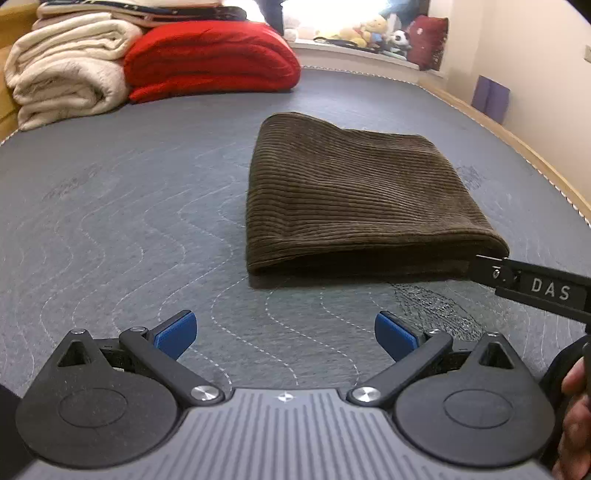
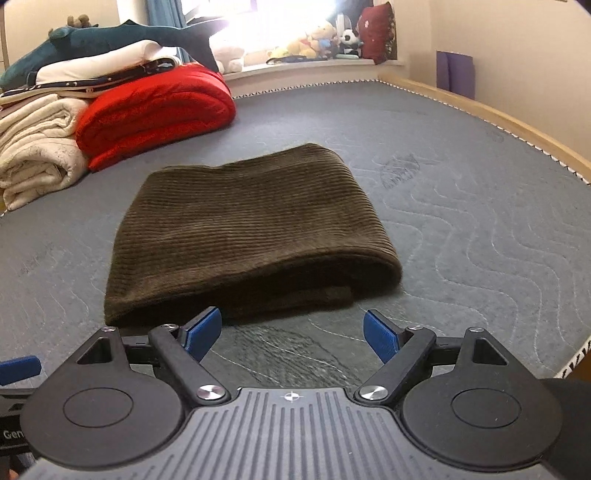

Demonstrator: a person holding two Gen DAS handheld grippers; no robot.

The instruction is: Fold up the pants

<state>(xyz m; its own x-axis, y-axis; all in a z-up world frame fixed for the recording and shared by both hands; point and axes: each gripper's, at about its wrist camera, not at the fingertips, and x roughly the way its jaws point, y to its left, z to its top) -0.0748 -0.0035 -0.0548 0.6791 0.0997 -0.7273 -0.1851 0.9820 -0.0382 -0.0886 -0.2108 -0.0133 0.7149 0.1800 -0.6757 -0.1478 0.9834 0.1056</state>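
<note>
Brown corduroy pants [image 1: 354,195] lie folded into a compact rectangle on the grey quilted mattress [image 1: 129,221]. My left gripper [image 1: 284,336] is open, low over the mattress, short of the pants' near edge and to their left, nothing between its blue pads. In the right wrist view the same pants [image 2: 251,229] lie just ahead. My right gripper [image 2: 291,334] is open right at their near folded edge, with nothing held. Part of the right gripper's black body [image 1: 532,286] shows by the pants' near right corner.
A red folded blanket [image 1: 210,59] and cream blankets [image 1: 66,70] are stacked at the far left of the mattress. Plush toys [image 1: 373,31] sit on the window sill. The wooden bed frame [image 2: 498,122] runs along the right side. A purple object [image 1: 491,98] leans on the wall.
</note>
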